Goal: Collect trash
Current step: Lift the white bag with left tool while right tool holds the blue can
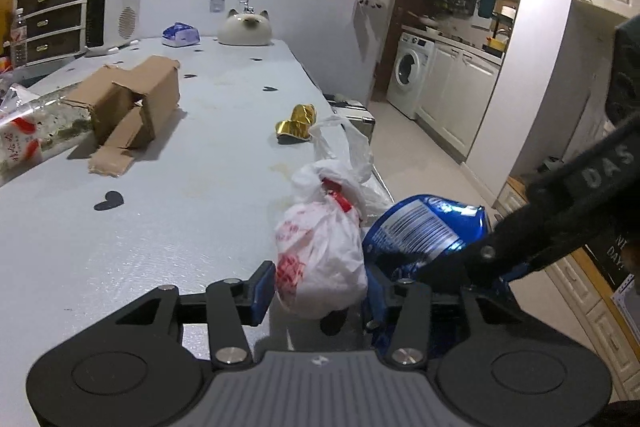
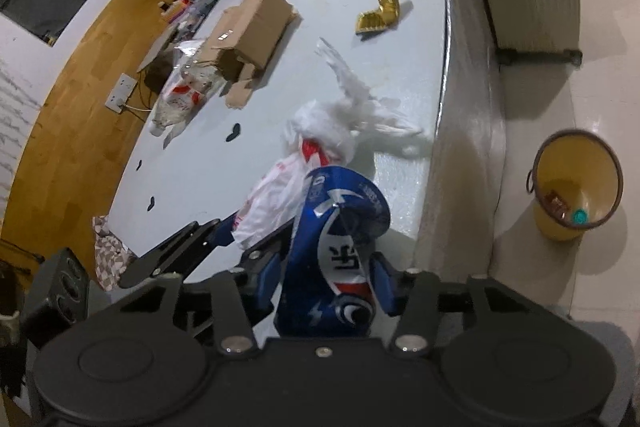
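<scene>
Right claw [image 2: 326, 289] clenched on crumpled blue foil snack bag [image 2: 340, 227]: light, crinkly, slippery; grip its folded middle. Left claw [image 1: 316, 293] spread around knotted white plastic bag [image 1: 320, 251] on counter [image 1: 160, 227]: soft; pinch knot. Yellow bin [image 2: 576, 187] at 2 o'clock.

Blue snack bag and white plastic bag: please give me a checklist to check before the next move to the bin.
1. Right gripper shut on the blue snack bag: ok.
2. Left gripper around the white plastic bag: ok.
3. Left grip firm on it: cannot tell.
4. Yellow trash bin on the floor, open: ok.
5. Gold wrapper and cardboard box collected: not ok, both on the table.
</scene>
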A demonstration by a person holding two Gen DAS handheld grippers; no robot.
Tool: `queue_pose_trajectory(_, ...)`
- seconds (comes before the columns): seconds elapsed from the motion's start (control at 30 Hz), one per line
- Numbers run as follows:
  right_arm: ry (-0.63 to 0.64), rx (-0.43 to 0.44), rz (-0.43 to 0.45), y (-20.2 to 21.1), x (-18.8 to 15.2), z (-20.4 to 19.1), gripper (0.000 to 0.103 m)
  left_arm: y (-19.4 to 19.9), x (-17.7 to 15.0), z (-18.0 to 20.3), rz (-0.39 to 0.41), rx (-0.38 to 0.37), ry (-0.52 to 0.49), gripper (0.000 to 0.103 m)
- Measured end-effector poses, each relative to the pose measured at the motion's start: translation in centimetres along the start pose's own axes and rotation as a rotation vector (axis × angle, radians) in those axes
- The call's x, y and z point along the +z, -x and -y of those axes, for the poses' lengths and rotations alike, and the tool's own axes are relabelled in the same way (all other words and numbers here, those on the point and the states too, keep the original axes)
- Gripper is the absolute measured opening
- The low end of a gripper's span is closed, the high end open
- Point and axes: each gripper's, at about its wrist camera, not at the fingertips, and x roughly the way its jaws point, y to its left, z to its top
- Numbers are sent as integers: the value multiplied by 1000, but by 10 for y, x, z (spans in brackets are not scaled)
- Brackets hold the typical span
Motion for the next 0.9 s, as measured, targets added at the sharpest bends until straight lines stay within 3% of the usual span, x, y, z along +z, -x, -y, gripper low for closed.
queue_pose_trajectory(0.1, -27, -5, -12, -8, 4, 3, 47, 3, -2, -1, -2, 0, -5, 49)
queue_pose_trajectory(0.23, -29, 0, -20, -16, 8, 4, 43, 11, 1, -11, 5, 8, 3, 77)
queue_pose_trajectory(0.5, -26, 51, 1, -15, 6, 13, 42, 11, 40, -26, 8, -13, -52, 88)
queue_pose_trajectory(0.73, -32, 67, 13, -12, 7, 18, 42, -23, 76, -21, -126, -66, -261, 91)
queue_pose_trajectory(0.83, -30, 72, 12, -12, 7, 19, 42, -44, 82, -18, -207, -94, -305, 91)
queue_pose_trajectory(0.9, -27, 76, 11, -13, 7, 18, 42, -57, 80, -16, -260, -89, -328, 85)
